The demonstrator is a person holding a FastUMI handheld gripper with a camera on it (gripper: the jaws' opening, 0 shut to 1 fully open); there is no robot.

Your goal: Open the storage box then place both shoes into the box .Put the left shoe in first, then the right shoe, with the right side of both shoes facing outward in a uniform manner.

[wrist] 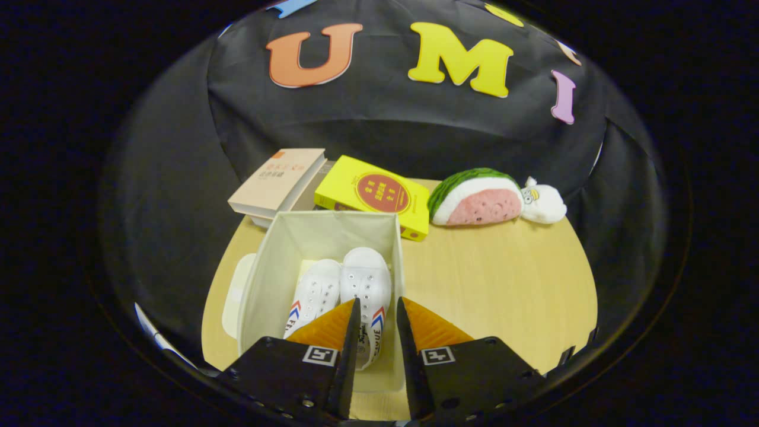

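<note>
We see both shoes side by side in the open storage box, toes pointing away. Gripper slightly parted over the right shoe's heel, seemingly holding nothing.

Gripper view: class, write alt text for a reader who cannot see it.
Two white canvas shoes lie side by side in an open white storage box on a wooden table. The gripper hovers above, jaws slightly apart around the right-hand shoe's heel.
</note>
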